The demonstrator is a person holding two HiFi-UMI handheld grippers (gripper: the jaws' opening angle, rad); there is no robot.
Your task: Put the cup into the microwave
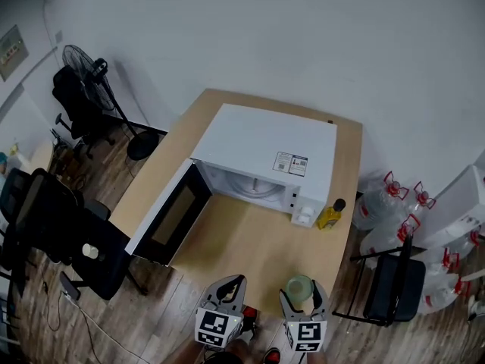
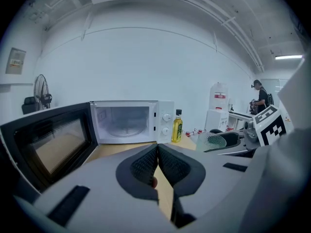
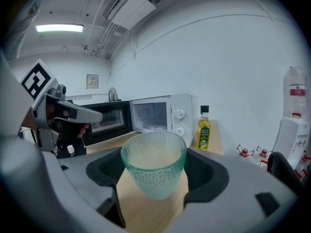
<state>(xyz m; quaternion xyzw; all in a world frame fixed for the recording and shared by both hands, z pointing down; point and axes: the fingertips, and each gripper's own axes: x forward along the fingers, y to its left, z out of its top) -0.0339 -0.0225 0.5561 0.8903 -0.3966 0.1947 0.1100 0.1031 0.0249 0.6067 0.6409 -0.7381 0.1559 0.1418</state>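
Green glass cup, empty, clamped in right tool, left tool closed, microwave open, turntable inside

No print reads: the microwave sticker (top panel) seems too blurred.

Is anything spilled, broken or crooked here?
Nothing looks wrong. The cup sits upright in the right gripper, the microwave has its door open, and the oil bottle stands upright beside it. No spills.

Cup — dimpled translucent glass, microwave smooth, table matt wood
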